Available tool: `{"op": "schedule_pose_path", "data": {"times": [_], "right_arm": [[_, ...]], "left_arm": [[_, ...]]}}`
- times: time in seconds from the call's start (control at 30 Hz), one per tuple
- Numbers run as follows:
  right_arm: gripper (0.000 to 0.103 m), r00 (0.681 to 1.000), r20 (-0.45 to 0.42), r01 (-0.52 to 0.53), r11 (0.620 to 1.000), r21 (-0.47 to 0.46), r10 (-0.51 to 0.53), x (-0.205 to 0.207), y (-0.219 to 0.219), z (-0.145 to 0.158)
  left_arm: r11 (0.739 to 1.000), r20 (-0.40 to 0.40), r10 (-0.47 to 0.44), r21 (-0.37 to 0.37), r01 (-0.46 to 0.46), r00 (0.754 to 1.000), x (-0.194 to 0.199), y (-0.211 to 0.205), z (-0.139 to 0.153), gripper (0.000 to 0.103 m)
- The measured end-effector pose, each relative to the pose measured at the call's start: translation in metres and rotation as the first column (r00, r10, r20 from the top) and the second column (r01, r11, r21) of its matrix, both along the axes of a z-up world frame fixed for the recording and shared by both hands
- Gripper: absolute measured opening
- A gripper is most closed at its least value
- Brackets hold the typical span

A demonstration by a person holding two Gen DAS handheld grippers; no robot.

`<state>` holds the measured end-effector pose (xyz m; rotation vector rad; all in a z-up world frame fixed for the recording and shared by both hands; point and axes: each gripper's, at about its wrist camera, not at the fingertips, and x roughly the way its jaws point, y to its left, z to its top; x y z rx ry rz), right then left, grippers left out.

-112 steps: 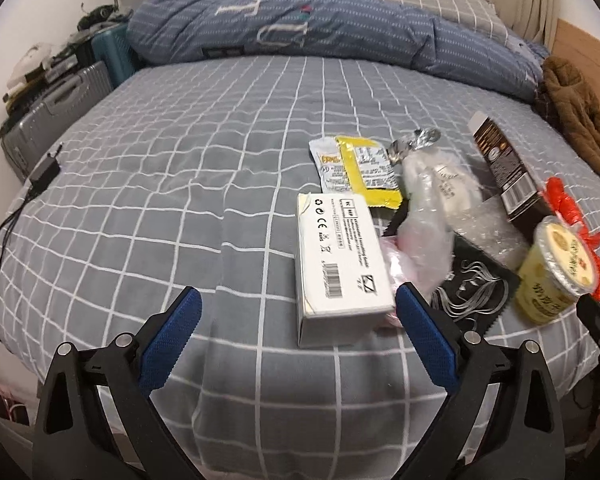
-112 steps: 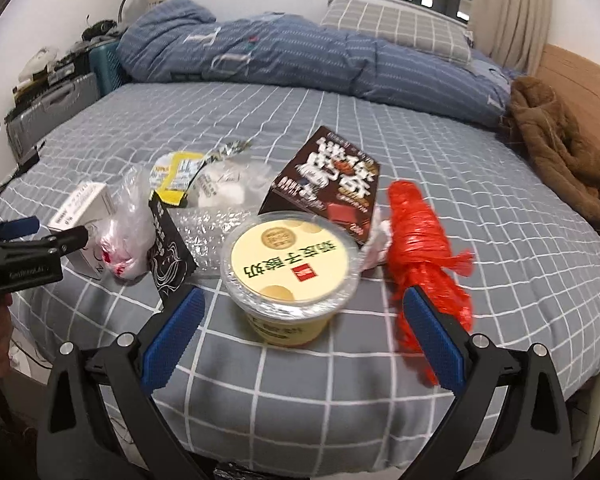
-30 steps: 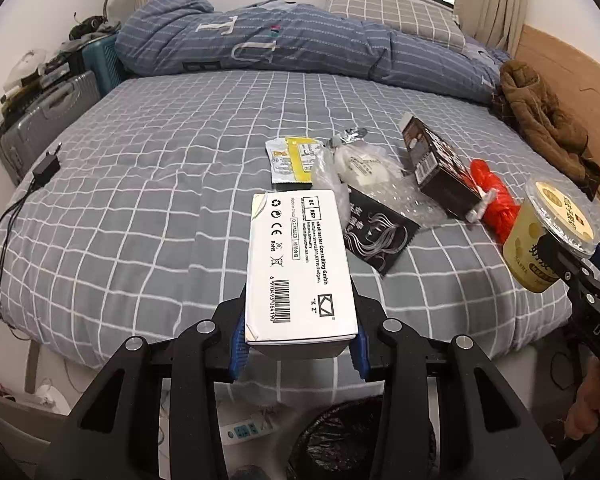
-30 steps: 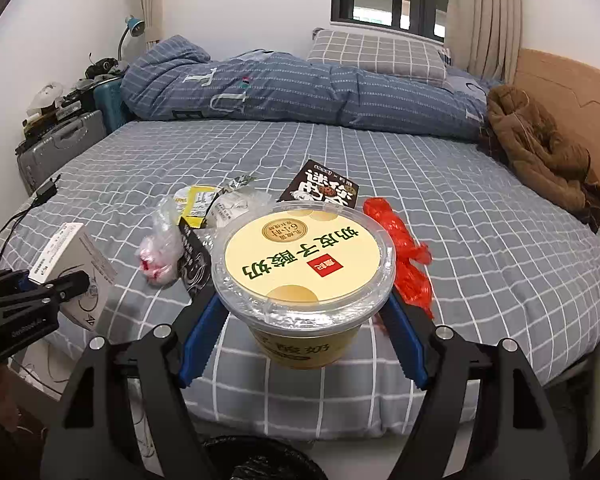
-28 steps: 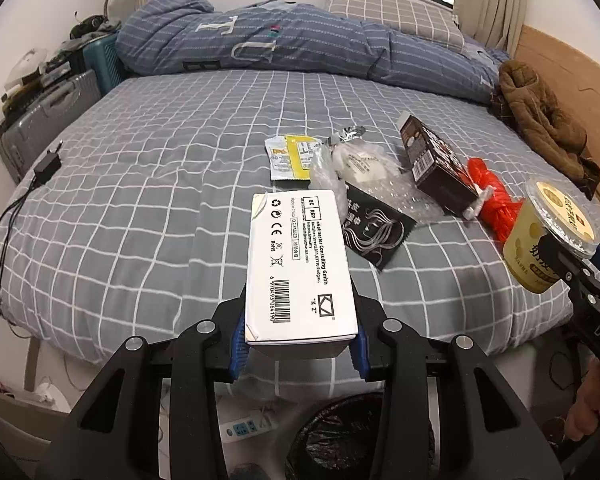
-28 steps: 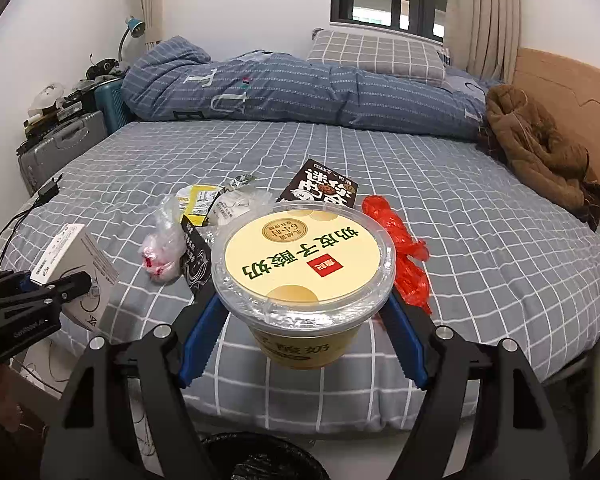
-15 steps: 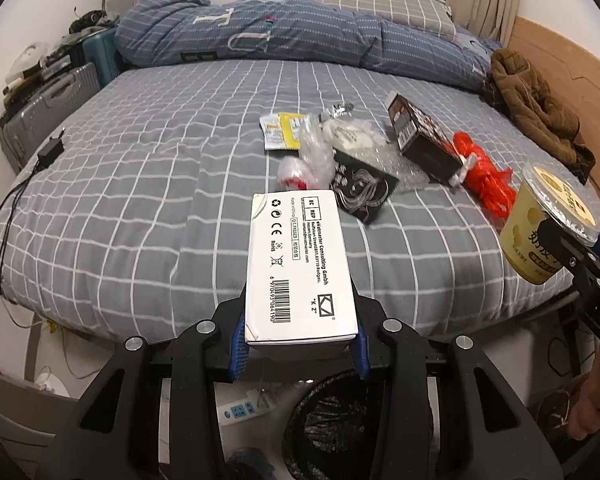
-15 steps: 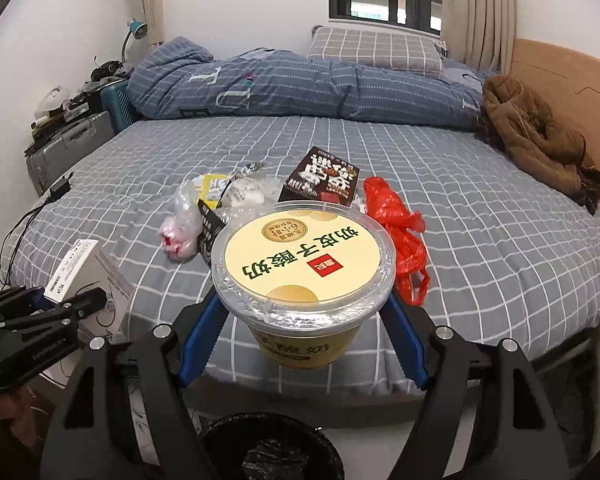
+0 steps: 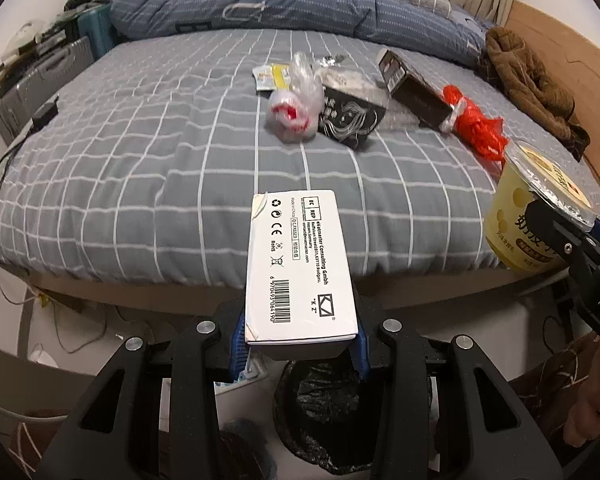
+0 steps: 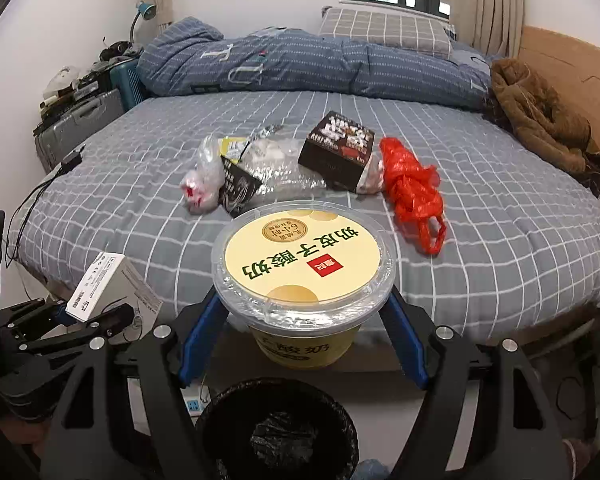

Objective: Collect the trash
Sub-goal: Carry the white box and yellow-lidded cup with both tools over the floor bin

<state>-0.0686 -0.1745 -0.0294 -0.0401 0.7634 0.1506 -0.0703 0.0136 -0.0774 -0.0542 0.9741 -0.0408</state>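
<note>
You stood at the foot of a bed [image 10: 500,240] covered in a grey checked sheet, in a small bedroom with a window and curtains at the far wall; on the floor just below your hands sat a round bin lined with a black bag [image 10: 276,424].

Nearest to you, your left claw [image 9: 300,350] was clamped on a white box [image 9: 300,264], its blue pads pressed against the box's two long sides at the near end, the printed label and barcode facing up; the box hung above the floor at the edge of the bed, over the bin's rim in the left wrist view. Your right claw [image 10: 304,320] held a yellow yogurt tub [image 10: 304,264] with a clear lid, its blue fingers [image 10: 198,340] set wide against the tub's sides beneath the rim; the tub hung directly above the bin.

Further in, on the sheet, the rest of the trash lay bunched together: a clear plastic bag with red inside [image 10: 200,188] at the left, touching a black packet [image 10: 238,188]; crinkled clear wrap [image 10: 284,176] and a yellow sachet [image 10: 232,146] behind them; a dark carton [image 10: 338,148] to the right; a red plastic bag [image 10: 414,196] just beside the carton.

Beyond, a blue duvet [image 10: 300,64] was heaped against a checked pillow [image 10: 384,28]; a brown coat [image 10: 540,120] lay by the wooden headboard; suitcases [image 10: 76,124] stood at the left wall.
</note>
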Motion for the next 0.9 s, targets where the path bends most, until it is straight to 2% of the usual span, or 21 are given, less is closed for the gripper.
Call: {"op": "schedule_pose_path", "data": {"times": [0.6, 0.9], "right_arm": [[0.072, 0.988, -0.155, 0.0, 1.0, -0.023, -0.003, -0.037, -0.002, -0.055], [0.072, 0.97, -0.242, 0.001, 0.999, -0.049, -0.013, -0.043, -0.007, -0.087]], "left_arm": [[1.0, -0.124, -0.009, -0.006, 0.009, 0.992, -0.044, 0.003, -0.049, 0.039], [1.0, -0.197, -0.006, 0.009, 0.008, 0.98, -0.051, 0.004, -0.079, 0.039]]}}
